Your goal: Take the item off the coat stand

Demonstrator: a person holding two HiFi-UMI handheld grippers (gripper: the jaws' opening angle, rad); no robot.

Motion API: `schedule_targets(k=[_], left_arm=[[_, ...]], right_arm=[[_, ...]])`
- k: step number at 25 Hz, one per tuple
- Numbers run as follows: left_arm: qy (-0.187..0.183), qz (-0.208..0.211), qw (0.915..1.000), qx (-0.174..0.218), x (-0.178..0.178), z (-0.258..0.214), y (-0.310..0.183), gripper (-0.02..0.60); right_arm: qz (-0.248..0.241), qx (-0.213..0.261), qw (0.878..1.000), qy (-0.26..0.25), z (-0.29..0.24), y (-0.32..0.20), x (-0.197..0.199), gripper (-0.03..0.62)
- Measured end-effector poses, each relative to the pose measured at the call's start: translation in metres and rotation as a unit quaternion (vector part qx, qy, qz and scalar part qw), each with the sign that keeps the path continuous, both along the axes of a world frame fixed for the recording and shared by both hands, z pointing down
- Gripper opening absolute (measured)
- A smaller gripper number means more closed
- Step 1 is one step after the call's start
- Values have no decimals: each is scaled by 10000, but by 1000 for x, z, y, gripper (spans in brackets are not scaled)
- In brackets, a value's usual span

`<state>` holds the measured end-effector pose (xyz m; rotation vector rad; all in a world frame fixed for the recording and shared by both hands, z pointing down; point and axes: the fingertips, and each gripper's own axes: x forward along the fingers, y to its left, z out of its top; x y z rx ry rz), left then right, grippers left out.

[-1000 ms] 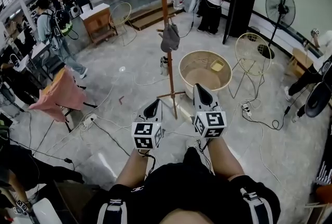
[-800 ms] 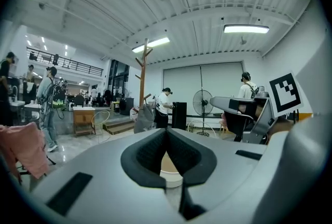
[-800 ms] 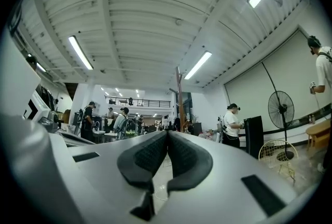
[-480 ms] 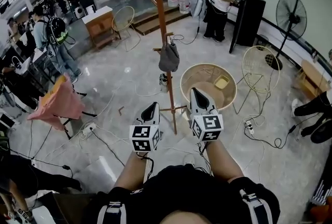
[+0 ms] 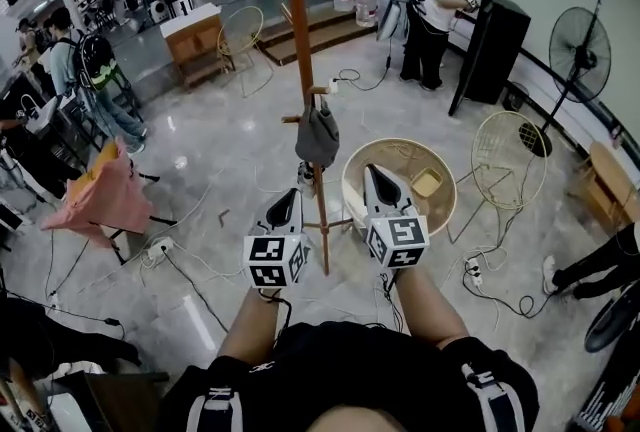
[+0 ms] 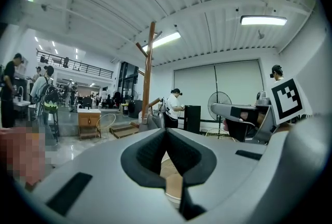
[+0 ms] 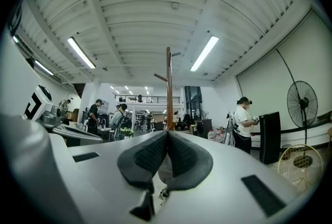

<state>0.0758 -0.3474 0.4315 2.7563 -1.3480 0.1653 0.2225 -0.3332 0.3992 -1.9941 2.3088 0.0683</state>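
"Two claws held out in front: what are they carrying?"

"Nothing. The left gripper and the right gripper each have their jaws pressed together with nothing between them. They sit side by side, tips aimed at the coat stand, which reads as the start of an approach."

"And the thing to be taken?"

"A grey cloth item, perhaps a cap or a bag, hangs from a short peg partway up the wooden pole, beyond both tips and untouched. The jaws would have to part before any grab."

"What lies behind?"

"A round wicker basket stands on the floor just beside the stand's foot, possibly where the item will go. Farther back, a person works at a black cabinet."
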Motion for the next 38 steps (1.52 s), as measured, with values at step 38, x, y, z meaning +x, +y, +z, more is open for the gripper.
schedule_targets(k=[38], left_arm=[[-144, -1097, 9936, -235, -101, 23, -148, 17]], right_arm=[[-400, -1520, 9865, 465, 112, -273, -31, 258]])
